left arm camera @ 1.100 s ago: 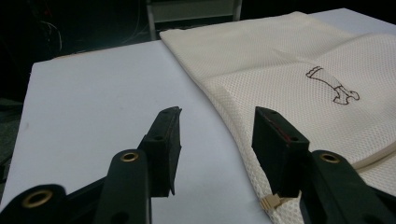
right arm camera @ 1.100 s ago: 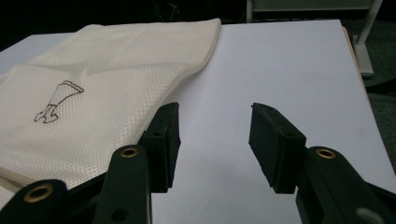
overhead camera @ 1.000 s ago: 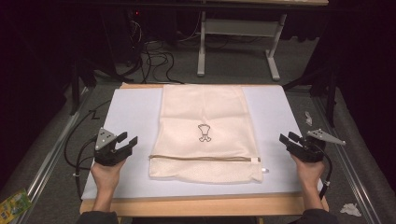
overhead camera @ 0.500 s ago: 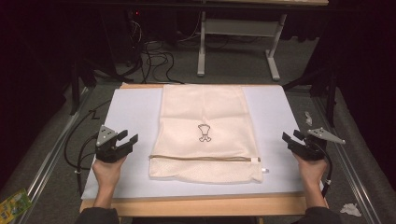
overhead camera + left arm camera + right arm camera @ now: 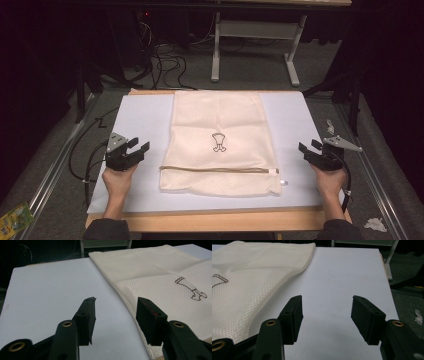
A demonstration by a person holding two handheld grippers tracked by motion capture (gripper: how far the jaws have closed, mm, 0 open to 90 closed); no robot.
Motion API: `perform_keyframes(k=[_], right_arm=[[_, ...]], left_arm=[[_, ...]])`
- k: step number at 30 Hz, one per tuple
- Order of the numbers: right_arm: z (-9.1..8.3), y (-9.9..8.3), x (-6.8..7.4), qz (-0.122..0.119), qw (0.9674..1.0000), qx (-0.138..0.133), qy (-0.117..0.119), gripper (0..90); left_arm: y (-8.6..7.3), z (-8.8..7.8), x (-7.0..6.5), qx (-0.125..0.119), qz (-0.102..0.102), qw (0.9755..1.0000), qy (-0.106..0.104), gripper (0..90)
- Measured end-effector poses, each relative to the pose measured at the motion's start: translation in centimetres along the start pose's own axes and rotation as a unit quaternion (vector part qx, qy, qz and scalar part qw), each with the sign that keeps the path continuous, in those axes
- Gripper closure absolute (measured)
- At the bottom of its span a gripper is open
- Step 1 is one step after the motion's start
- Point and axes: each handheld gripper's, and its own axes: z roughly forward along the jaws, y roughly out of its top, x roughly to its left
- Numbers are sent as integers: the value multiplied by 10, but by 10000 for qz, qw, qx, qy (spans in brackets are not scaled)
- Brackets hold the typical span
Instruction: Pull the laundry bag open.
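Observation:
A cream mesh bag [image 5: 220,125] lies flat on the white board [image 5: 145,115], with a small dark emblem [image 5: 218,142] at its middle and a zipper [image 5: 220,170] across its near end. My left gripper [image 5: 137,146] rests on the board left of the bag, open and empty. In the left gripper view [image 5: 116,301] the bag's edge [image 5: 155,272] runs just beside the right jaw. My right gripper [image 5: 309,146] sits at the board's right edge, clear of the bag. Its jaws have just been opening with nothing between them [image 5: 327,298]. The bag [image 5: 249,270] lies off to its left.
The board lies on a wooden table [image 5: 215,220]. Behind it stand a white table frame [image 5: 250,30] and loose cables [image 5: 165,55] on the floor. A green packet [image 5: 15,217] lies at the lower left and crumpled paper [image 5: 374,225] at the lower right.
The right gripper's jaws stand a little wider than before. Both hands have stayed nearly in place, and the bag has not moved.

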Motion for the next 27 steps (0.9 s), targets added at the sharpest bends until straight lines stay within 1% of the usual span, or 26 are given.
perform_keyframes(k=[3,6,8,11,15,23,25,27], right_arm=[[0,0,-2,109,9999,70,-44,459],[0,-2,-5,266,9996,22,37,464],[2,-3,-4,262,9996,44,67,460],[4,-3,-1,121,9998,126,88,458],[8,-3,2,9,9997,211,104,458],[16,-7,1,119,9995,209,200,463],[18,-8,2,136,9994,238,215,467],[19,-9,2,159,9995,173,221,468]], left_arm=[[0,2,0,29,27,10000,25,500],[-1,4,2,57,36,10000,33,501],[-1,6,4,75,2,10000,38,502],[-2,9,5,87,-48,9999,61,503],[-4,12,3,111,-4,9999,44,504],[-7,22,1,178,24,9998,48,503],[-9,25,1,190,-28,9998,42,500],[-10,27,1,216,-31,9998,30,495]])
